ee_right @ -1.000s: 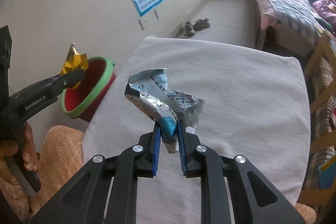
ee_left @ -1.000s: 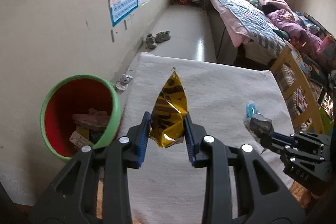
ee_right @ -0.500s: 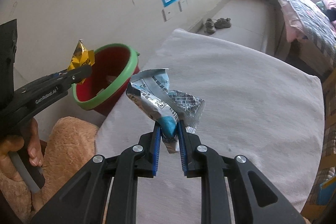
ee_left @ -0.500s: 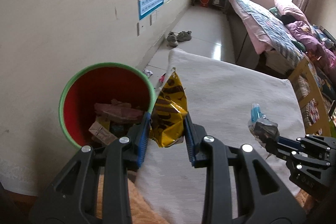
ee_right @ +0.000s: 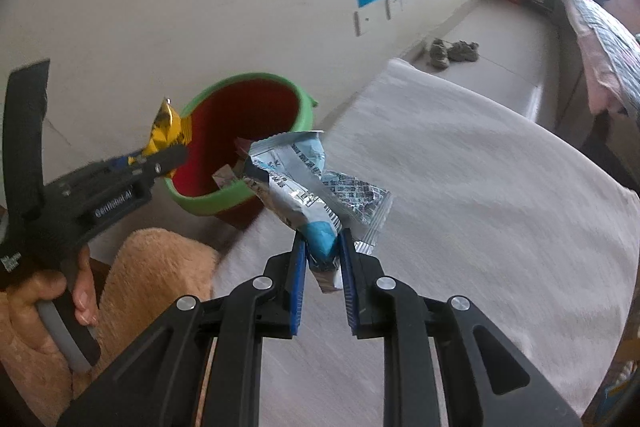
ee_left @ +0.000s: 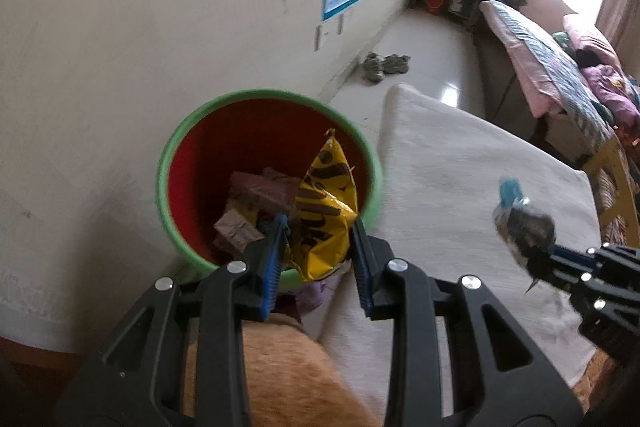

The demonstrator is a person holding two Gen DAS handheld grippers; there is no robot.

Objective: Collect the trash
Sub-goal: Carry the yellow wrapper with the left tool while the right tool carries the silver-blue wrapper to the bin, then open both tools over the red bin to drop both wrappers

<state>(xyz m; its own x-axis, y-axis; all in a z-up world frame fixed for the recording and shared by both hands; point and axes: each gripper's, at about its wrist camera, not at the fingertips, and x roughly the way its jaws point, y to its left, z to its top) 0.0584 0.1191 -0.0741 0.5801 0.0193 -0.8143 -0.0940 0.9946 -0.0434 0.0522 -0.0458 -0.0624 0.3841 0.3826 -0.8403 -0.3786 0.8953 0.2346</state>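
Here the left gripper (ee_left: 318, 259) clamped a yellow wrapper (ee_left: 326, 205) over the red bin (ee_left: 268, 99), ready to drop; the right gripper (ee_right: 323, 269) pinched a blue-silver wrapper (ee_right: 316, 183) above the table's (ee_right: 500, 187) bin-side edge, awaiting turn 2.

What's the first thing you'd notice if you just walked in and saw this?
The red bin with its green rim, standing by the wall with trash already inside. The left claw holds a yellow wrapper over it, and the right claw grips a silver-blue wrapper above the grey cloth.
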